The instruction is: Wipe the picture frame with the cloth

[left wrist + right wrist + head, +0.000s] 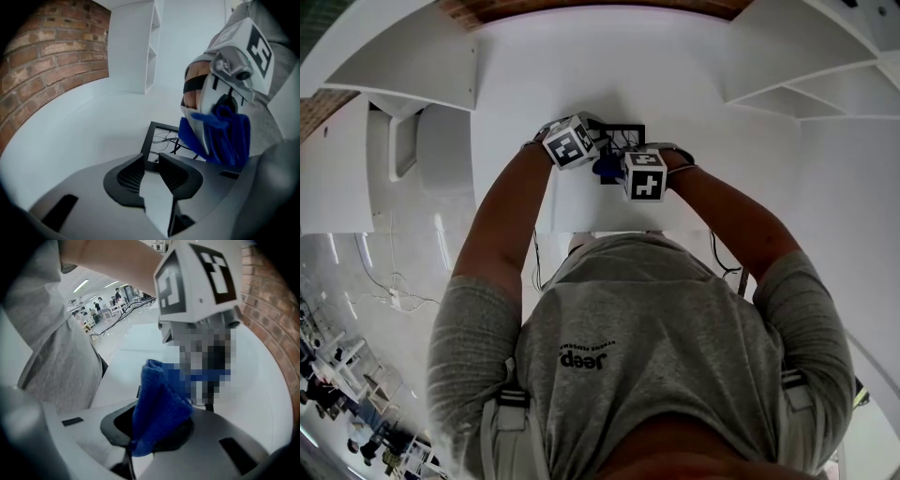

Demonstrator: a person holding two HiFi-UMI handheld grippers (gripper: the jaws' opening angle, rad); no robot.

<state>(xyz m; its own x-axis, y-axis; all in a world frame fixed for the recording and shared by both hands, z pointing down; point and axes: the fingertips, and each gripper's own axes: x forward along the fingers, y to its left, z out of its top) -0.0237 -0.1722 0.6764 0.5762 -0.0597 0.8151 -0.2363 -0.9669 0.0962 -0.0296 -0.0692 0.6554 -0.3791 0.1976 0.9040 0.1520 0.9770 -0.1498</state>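
Table (703,84): lots of bare room all around the picture frame (633,127).
Over the frame: tight; the left gripper (151,165) and right gripper (154,427) sit close together.
Back: brick wall (47,61) blocks.
Sides: white shelves (403,56) stand there.

The cloth (157,404), at the lower centre of the right gripper view, is seen as soft, napped blue fabric. The picture frame (149,140) is rimmed in matt black. The left gripper (151,159) is moulded in smooth, matt grey plastic, with dark ribbed pads (130,176). The table (79,131) is finished smooth and white. The brick wall (51,61), at upper left, is rough.
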